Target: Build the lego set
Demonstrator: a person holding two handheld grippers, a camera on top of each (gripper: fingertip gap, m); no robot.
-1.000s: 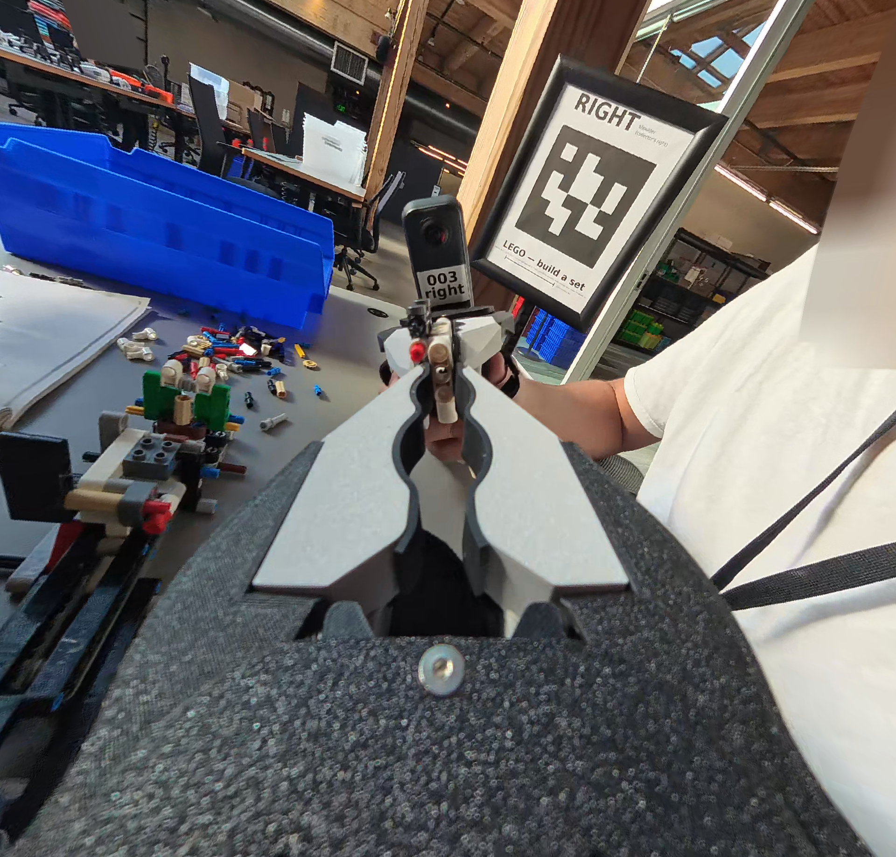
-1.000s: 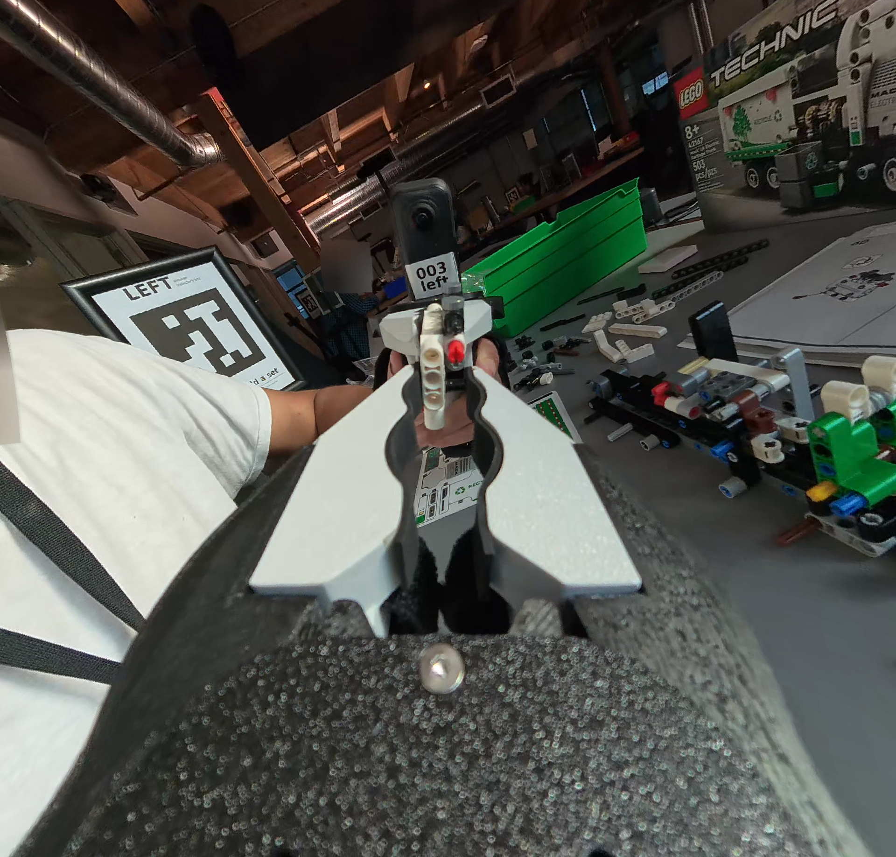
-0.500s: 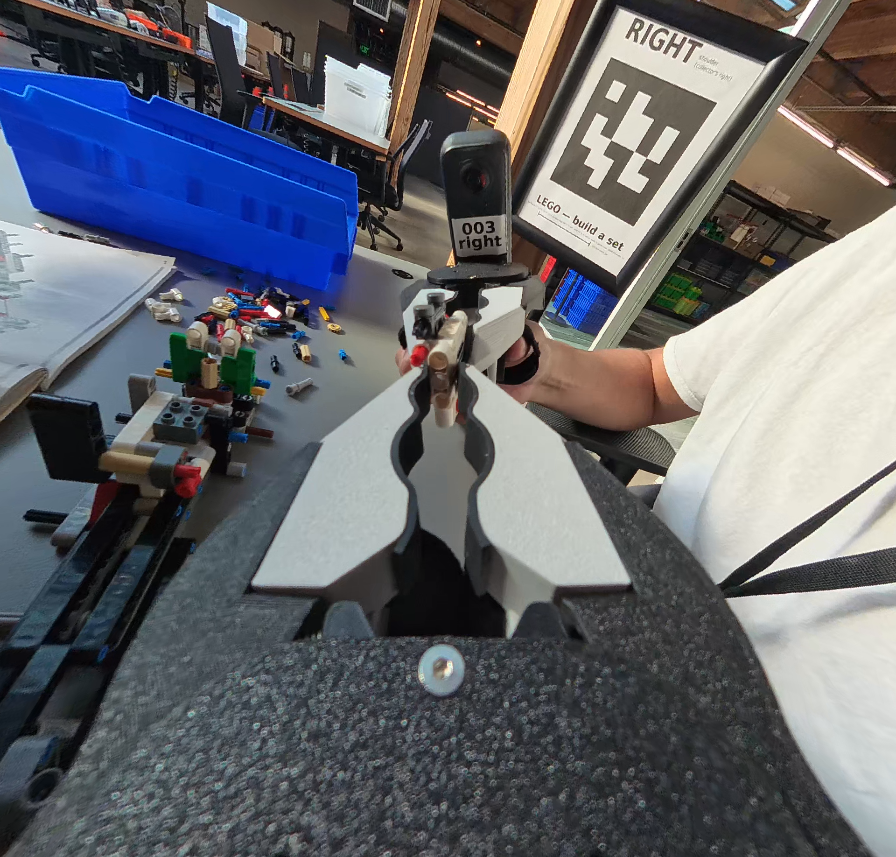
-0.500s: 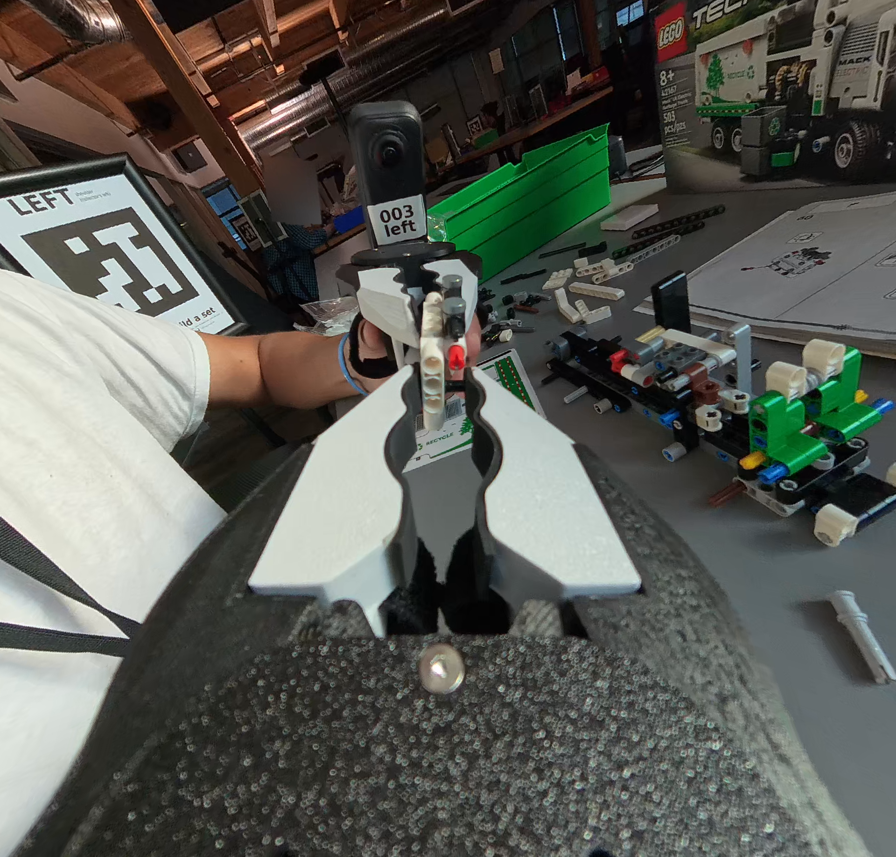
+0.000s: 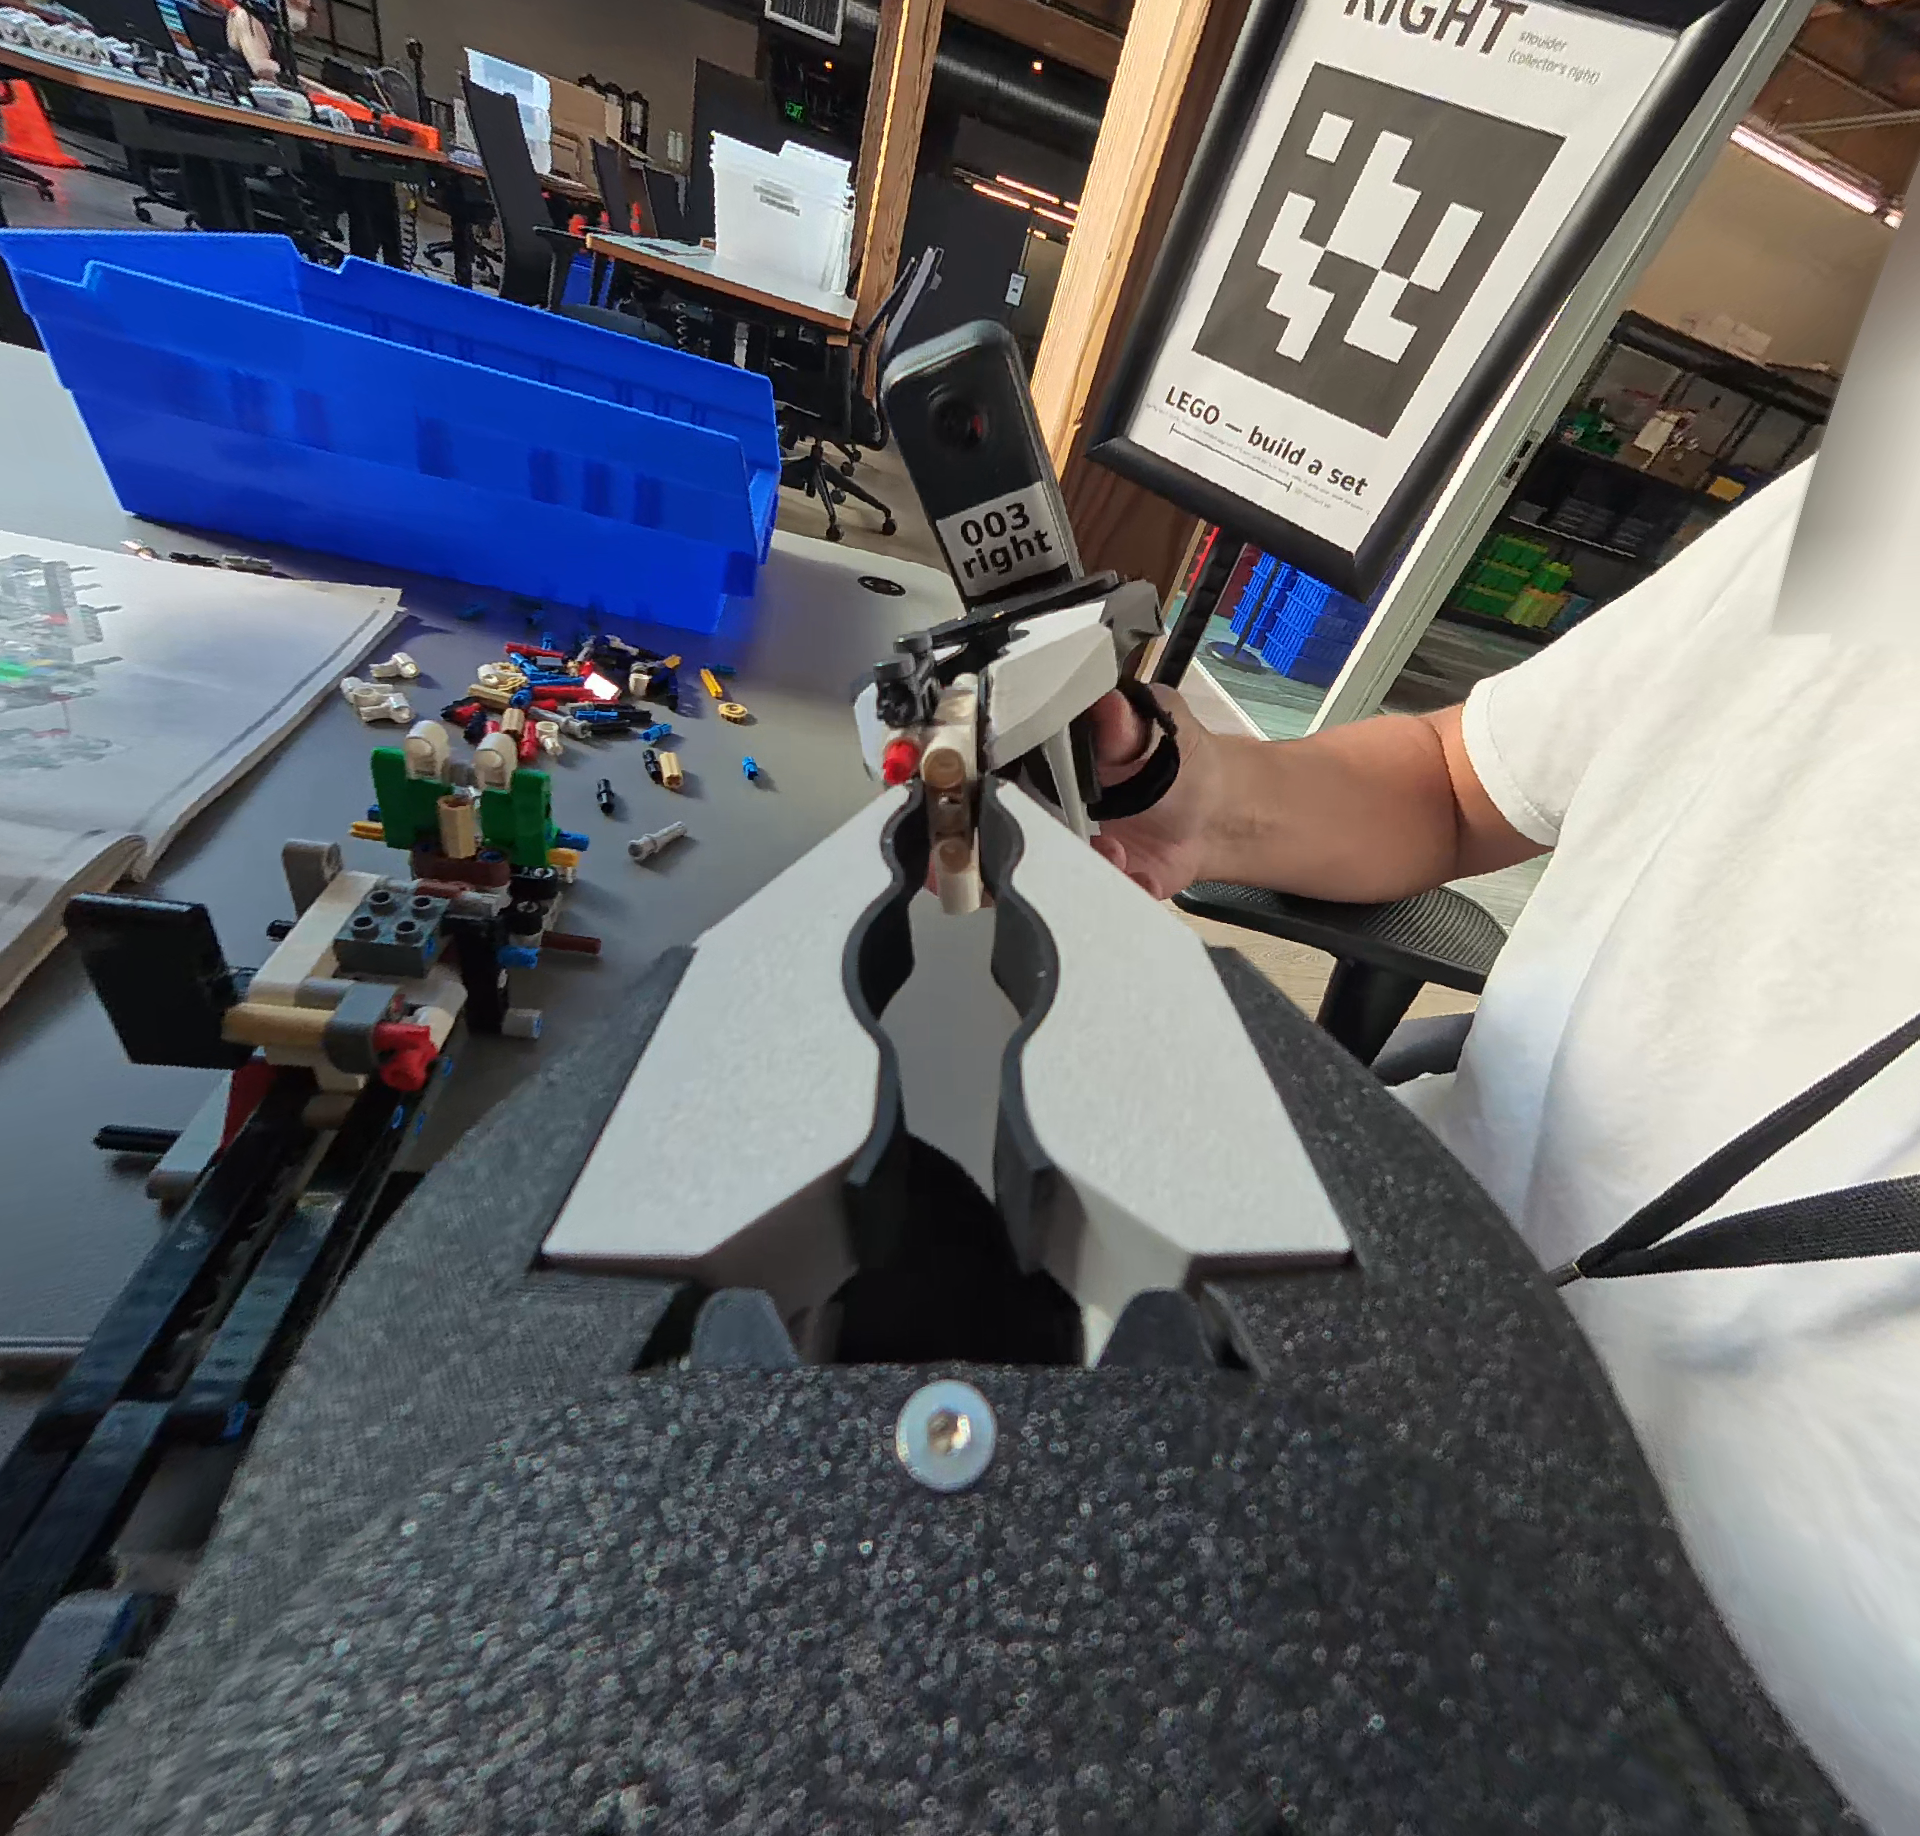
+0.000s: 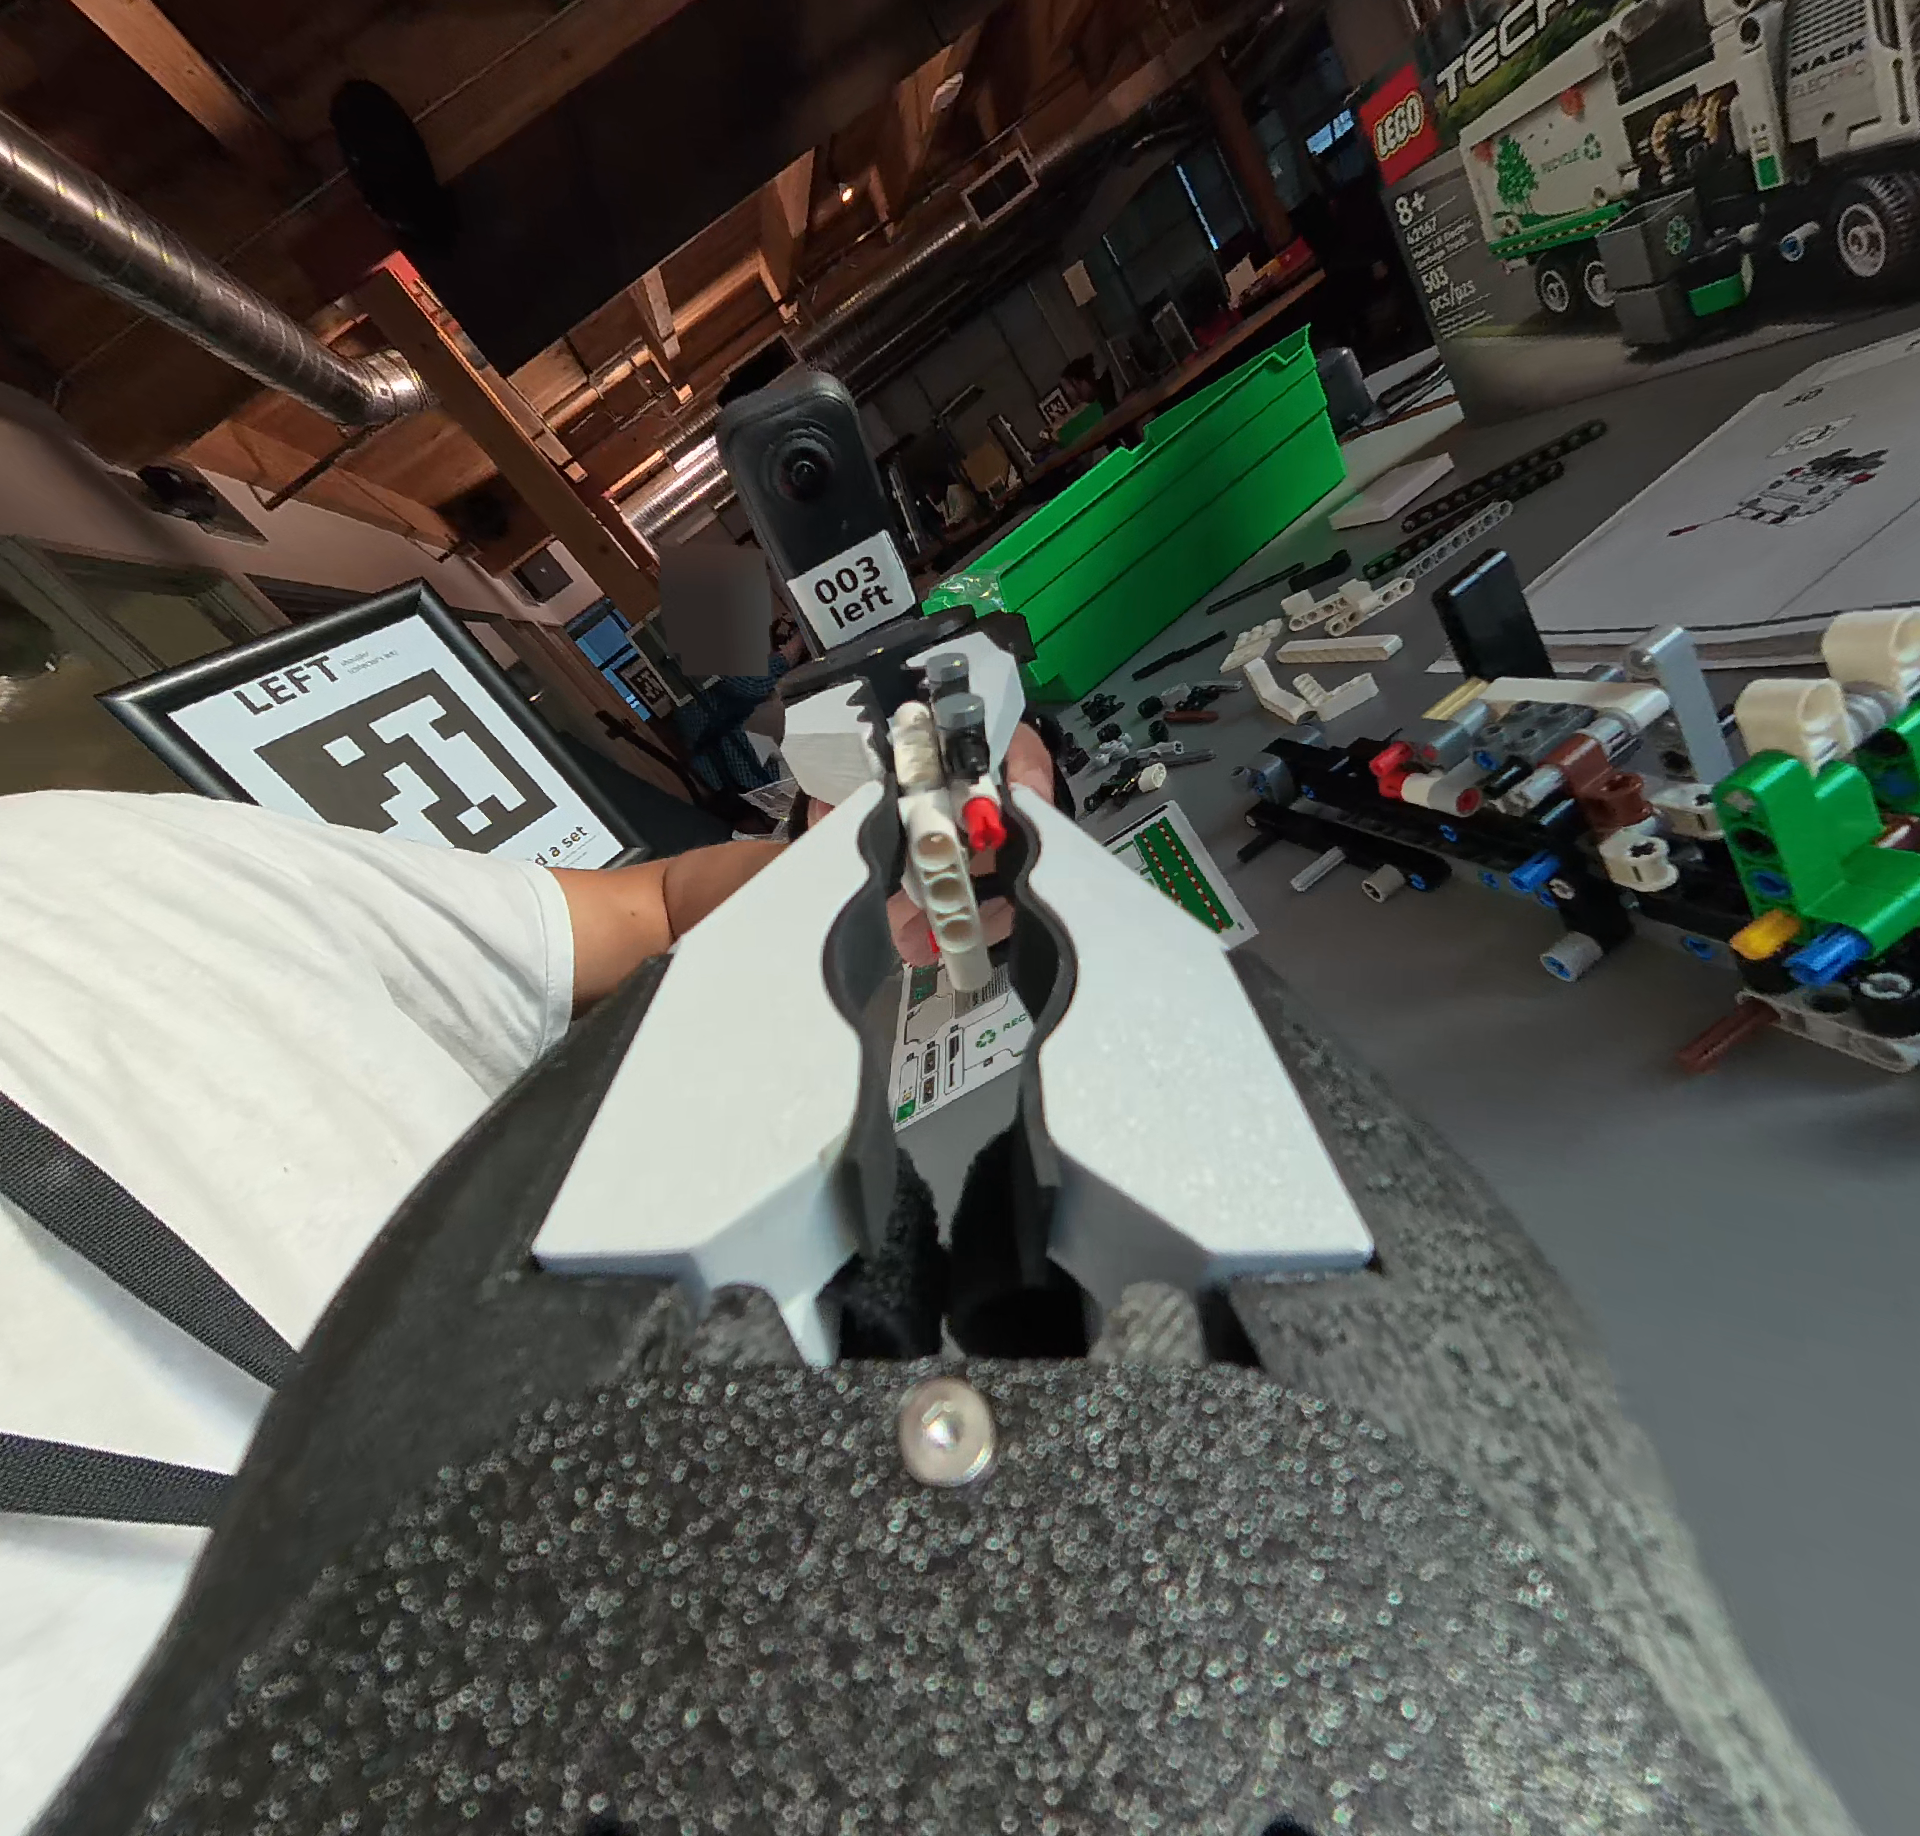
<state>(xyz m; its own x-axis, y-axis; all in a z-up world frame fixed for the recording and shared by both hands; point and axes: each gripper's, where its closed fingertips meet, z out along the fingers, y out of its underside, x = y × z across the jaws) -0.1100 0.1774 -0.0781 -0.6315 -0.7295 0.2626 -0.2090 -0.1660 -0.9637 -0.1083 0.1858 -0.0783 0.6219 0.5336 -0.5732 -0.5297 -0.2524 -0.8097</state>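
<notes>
two hand-held grippers meet nose to nose in the air off the near edge of a grey table (image 5: 831, 633), both closed on one small brick assembly (image 5: 940, 799): the left gripper (image 5: 951, 856) has its nearly shut fingers pressed on a white holed beam, while the right gripper (image 6: 951, 851), a little wider, clamps the end with the red pin. on the table, open grey surface lies between loose parts (image 5: 561, 690), a half-built model (image 5: 384, 945) and an open booklet (image 5: 156, 685). one blue bin (image 5: 416, 436) and one green bin (image 6: 1174, 508) sit farther back, their contents hidden.
</notes>
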